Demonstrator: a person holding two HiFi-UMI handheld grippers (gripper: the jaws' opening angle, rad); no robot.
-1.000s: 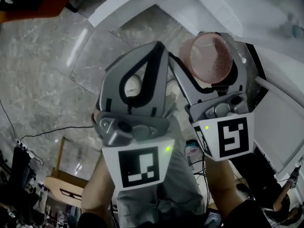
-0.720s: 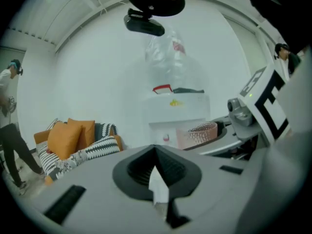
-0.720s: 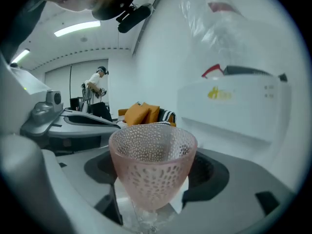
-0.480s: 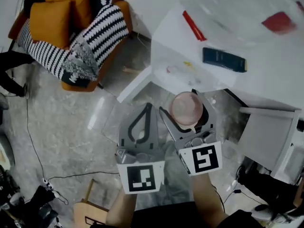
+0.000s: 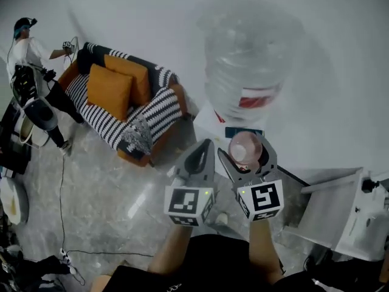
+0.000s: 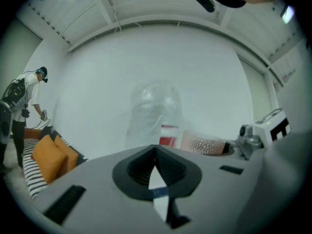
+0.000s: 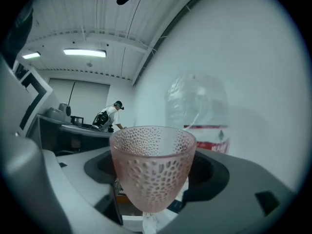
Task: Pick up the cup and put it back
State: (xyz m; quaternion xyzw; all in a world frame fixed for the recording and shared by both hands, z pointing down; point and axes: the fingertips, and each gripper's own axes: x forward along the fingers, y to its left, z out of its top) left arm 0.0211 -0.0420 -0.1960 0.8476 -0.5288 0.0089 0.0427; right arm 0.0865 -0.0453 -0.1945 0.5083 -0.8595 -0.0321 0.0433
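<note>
At the far left a person [image 5: 27, 47] stands beside a striped sofa [image 5: 143, 120] with orange cushions [image 5: 109, 90]. Nearer, the left tongs [image 5: 205, 146] are pressed together, nothing between them. Just right of them, the right tongs [image 5: 246, 154] pinch the pink dimpled cup [image 7: 152, 169], held mouth up in the air. Beyond it is a large, blurred water bottle [image 5: 249, 66], seemingly standing on a white bench [image 5: 206, 123].

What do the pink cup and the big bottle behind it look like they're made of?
The pink cup is translucent, with a dimpled, pebbled wall that light passes through. It could be glass or hard plastic; the look leaves that open. The big bottle is clear and colourless with a red label, probably thin plastic like a water-cooler jug, though it is blurred.
</note>
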